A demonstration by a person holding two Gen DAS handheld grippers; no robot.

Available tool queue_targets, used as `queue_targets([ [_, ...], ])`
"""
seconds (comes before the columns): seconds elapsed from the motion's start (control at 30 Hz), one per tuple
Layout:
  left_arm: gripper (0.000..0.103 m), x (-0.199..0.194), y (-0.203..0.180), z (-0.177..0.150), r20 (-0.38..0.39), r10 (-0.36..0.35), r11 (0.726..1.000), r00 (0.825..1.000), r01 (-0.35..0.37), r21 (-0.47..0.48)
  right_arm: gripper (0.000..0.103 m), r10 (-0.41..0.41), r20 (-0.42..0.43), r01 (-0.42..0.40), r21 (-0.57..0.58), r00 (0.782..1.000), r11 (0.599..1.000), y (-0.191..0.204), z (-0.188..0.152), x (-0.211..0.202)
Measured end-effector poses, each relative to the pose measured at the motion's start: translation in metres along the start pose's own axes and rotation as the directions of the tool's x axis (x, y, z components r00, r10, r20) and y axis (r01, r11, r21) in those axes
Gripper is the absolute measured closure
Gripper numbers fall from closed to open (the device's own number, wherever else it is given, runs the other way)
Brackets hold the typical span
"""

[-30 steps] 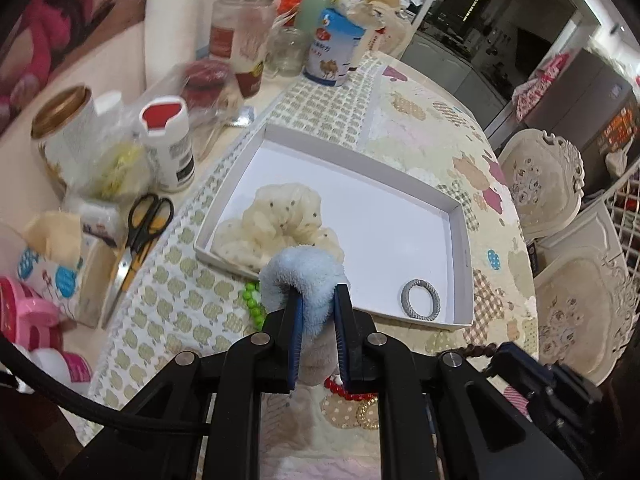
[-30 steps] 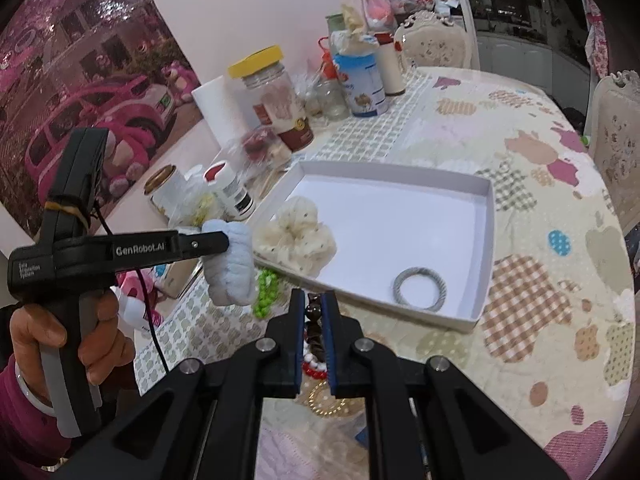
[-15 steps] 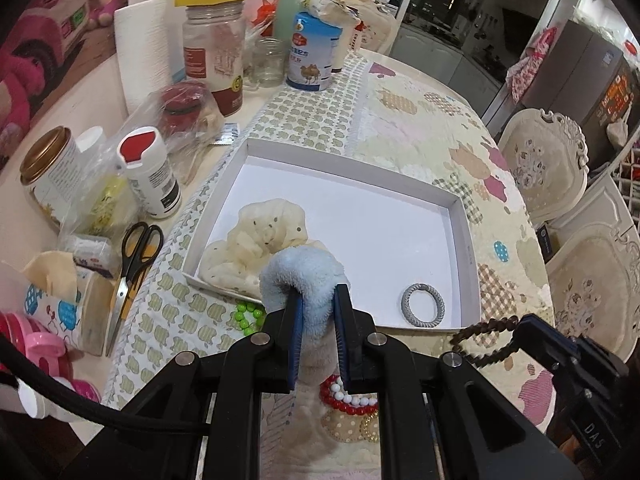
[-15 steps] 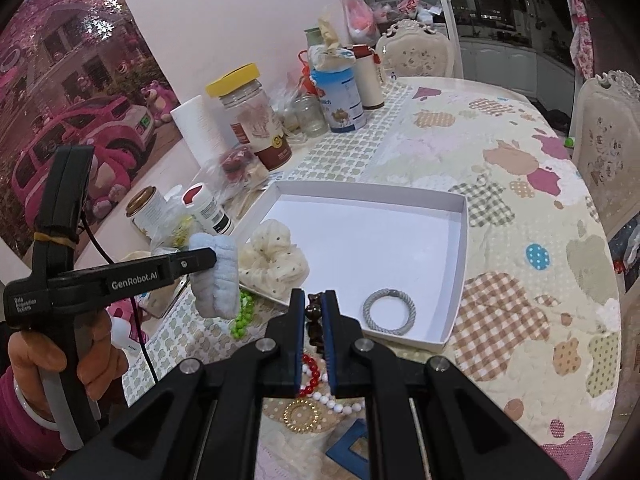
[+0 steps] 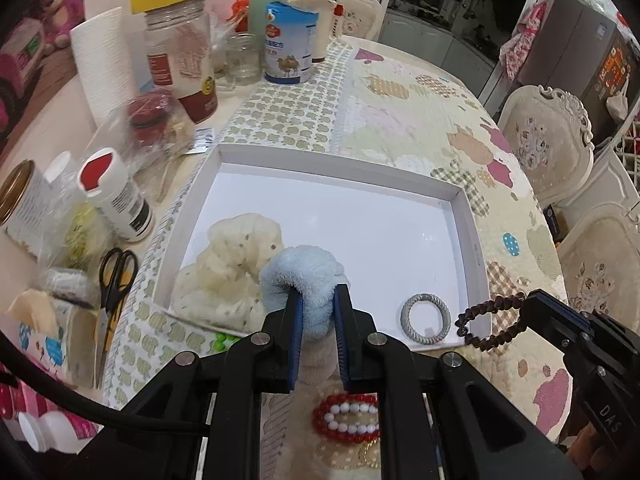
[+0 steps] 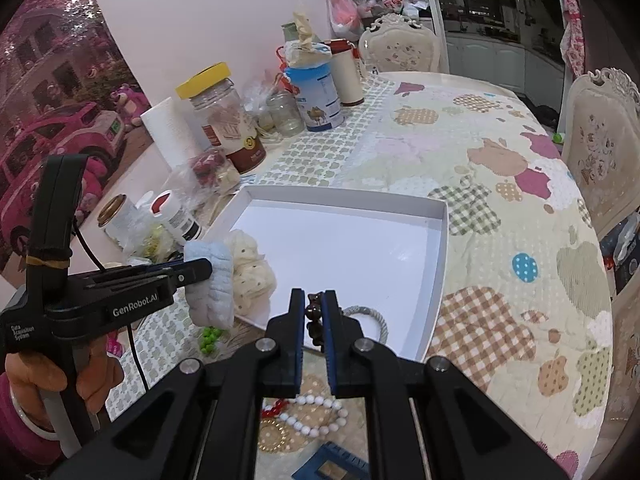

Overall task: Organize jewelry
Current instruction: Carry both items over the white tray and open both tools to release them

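My left gripper (image 5: 316, 304) is shut on a light blue fluffy scrunchie (image 5: 308, 276), held above the near edge of the white tray (image 5: 340, 168). It also shows in the right wrist view (image 6: 210, 280). My right gripper (image 6: 314, 308) is shut on a dark brown bead bracelet (image 6: 314, 316), which hangs as a loop in the left wrist view (image 5: 488, 320) over the tray's near right corner. In the tray lie a cream dotted scrunchie (image 5: 228, 264) and a grey braided hair tie (image 5: 426, 314). A red and white bead bracelet (image 5: 346, 418) lies on the tablecloth below.
Green beads (image 6: 210, 338), a gold ring piece (image 6: 276, 436) and a blue frame (image 6: 332, 466) lie near the table's front. Scissors (image 5: 114, 280), jars, a paper roll (image 5: 106, 64) and a blue tin (image 5: 290, 46) crowd the left and back. Chairs stand at the right.
Both grippers have risen and drawn back a little, each still holding its item. The brown bracelet now hangs over the tray's near right corner.
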State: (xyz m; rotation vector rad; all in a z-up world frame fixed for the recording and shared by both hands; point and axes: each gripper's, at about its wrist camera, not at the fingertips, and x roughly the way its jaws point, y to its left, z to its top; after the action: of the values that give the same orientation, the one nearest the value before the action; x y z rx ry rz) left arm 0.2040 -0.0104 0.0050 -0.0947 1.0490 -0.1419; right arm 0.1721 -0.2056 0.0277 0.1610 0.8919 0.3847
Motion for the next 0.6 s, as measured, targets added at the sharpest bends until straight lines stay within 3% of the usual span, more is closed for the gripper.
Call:
queue_targets([
  [0.6, 0.090, 0.057, -0.015, 0.032, -0.036, 0.030, 0.999, 0.999, -0.028, 0.040, 0.095, 0.009, -0.076, -0.008, 0.011, 0.997, 1.000, -0.012, 0.031, 0.060],
])
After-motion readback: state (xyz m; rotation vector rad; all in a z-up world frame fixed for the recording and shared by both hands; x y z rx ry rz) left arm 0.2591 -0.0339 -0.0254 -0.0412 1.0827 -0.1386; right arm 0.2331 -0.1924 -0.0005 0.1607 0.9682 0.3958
